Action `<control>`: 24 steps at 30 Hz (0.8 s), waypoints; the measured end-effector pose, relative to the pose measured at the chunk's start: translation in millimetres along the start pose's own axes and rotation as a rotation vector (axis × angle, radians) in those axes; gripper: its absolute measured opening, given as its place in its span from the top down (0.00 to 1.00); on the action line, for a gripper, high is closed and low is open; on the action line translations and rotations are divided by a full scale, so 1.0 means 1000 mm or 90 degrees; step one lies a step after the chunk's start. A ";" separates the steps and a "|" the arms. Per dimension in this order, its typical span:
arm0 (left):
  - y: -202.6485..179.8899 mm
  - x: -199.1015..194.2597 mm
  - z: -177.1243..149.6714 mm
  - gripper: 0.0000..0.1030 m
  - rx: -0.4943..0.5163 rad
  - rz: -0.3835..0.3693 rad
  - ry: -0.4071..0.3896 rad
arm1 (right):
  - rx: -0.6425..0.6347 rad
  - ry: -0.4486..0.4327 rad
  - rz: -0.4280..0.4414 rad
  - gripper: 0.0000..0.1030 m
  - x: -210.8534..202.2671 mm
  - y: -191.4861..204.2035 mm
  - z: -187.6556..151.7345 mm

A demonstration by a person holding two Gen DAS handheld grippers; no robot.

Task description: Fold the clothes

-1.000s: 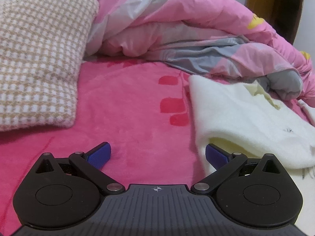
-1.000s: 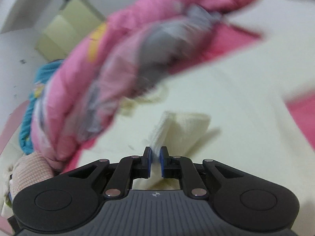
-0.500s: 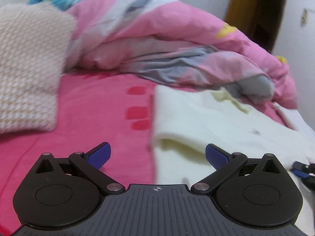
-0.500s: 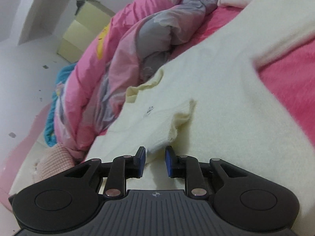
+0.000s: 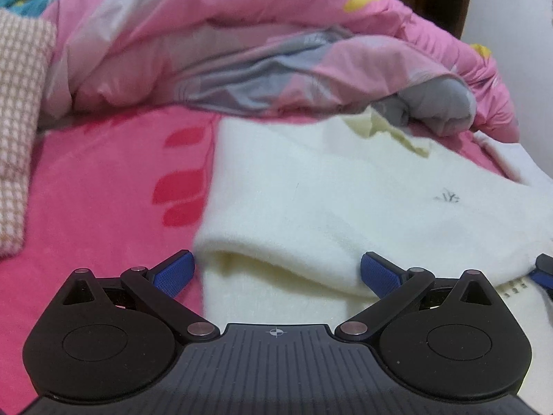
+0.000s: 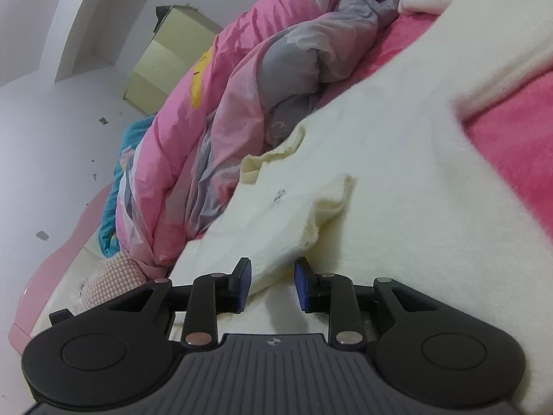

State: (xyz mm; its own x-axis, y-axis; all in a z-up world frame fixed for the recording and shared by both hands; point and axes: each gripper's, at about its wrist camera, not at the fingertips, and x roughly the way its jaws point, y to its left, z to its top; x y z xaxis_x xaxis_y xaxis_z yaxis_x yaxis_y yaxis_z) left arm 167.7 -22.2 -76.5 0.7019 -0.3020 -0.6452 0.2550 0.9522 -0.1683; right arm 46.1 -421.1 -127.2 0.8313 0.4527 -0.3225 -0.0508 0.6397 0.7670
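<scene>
Bed (image 5: 103, 186) w/ pink sheet, bunched pink/grey quilt (image 5: 276, 52) at the far side, checked pillow (image 5: 17, 121) at the left edge of the L view. Cream sweater (image 5: 311, 190) lies spread on the sheet, just short of the quilt.

L tool (image 5: 274, 271): jaws wide apart, nothing gripped. A rounded fold edge of the sweater sits directly ahead, between the two pads; no pad presses on it. The sweater's left edge runs away from the tool toward the quilt, so the garment's long axis is roughly along the pointing line and its bulk is off to the right.

R tool (image 6: 271, 285): jaws opening. A folded-over flap, prob the sleeve (image 6: 304, 214), still lies between the pads, but there's a gap on the right pad side; looks let go, not pinched. Flap runs up and right from the tool, lying on the sweater body.

R tool's tip (image 5: 542, 269) just shows at the right edge of the L view, so both tools are at the near hem, close together.

Judgement: L is set best for the next pinch. Fold edge is dead ahead, needs only a short push fwd + close. R needs to back off the flap first.
</scene>
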 end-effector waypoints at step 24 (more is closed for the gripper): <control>0.006 0.002 -0.007 0.00 -0.032 -0.012 -0.016 | -0.031 -0.011 -0.033 0.73 0.003 0.007 -0.006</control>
State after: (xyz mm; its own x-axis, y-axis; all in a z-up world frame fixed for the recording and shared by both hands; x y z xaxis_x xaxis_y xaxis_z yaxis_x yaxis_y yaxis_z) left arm 166.6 -16.7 -84.0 0.7136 -0.3204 -0.6230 0.2356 0.9472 -0.2173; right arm 44.4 -411.3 -126.1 0.8432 0.4070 -0.3511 -0.0332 0.6915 0.7217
